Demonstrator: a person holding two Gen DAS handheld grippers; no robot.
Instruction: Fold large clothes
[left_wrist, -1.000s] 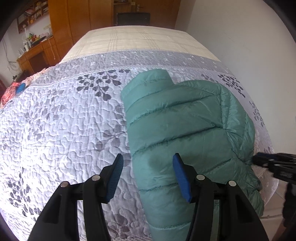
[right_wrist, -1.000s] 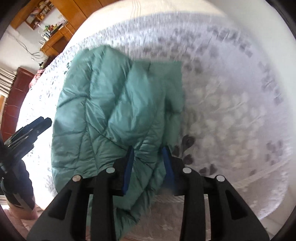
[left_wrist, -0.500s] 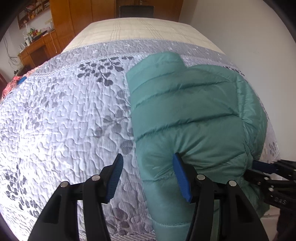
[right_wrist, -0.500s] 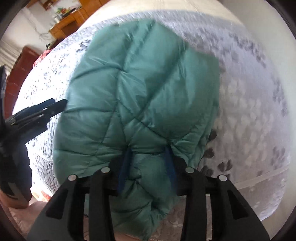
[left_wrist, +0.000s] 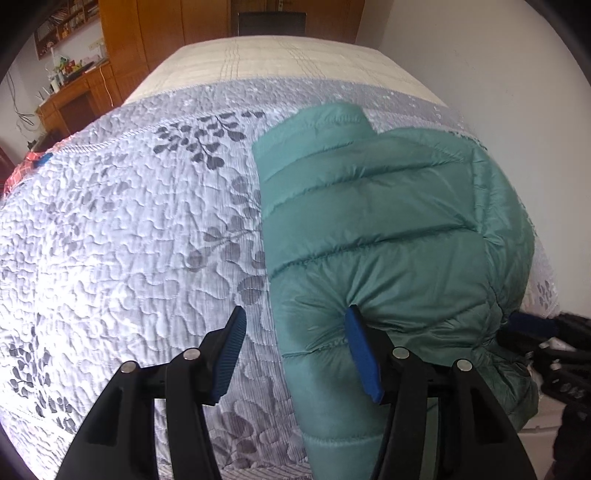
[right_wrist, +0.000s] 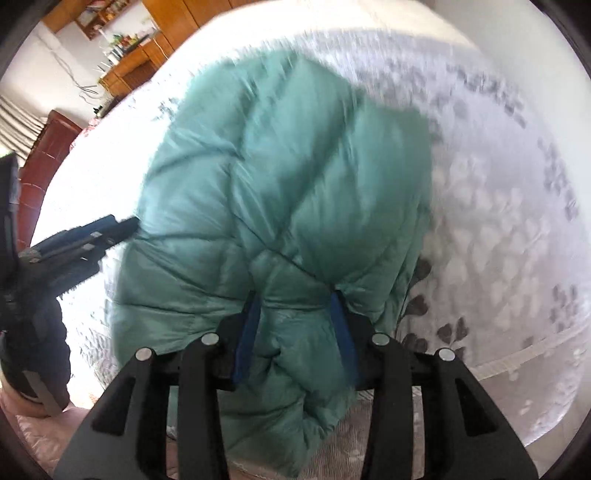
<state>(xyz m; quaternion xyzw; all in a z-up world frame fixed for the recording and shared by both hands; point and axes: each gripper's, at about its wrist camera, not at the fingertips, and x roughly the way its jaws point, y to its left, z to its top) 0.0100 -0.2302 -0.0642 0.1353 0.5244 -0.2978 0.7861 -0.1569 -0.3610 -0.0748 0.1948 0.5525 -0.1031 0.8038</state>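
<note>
The teal down jacket (left_wrist: 388, 236) lies on the quilted bedspread (left_wrist: 110, 229) at three o'clock. The right gripper (right_wrist: 293, 321) pinches its hem; the left gripper (left_wrist: 295, 339) is spread, one finger pressing the fabric. The fold looks midway; next the left should clamp.

A bed (left_wrist: 280, 55) fills the frame, its near half covered by a pale quilted bedspread (left_wrist: 122, 236) printed with grey leaf sprigs and edged at the far side by a grey band; beyond it the cream checked mattress cover (left_wrist: 280, 62) is exposed. A teal puffer jacket (left_wrist: 388, 236), folded on itself, lies on the bedspread toward its right edge, the collar end pointing up the bed and the lower end hanging over the near edge.
</note>
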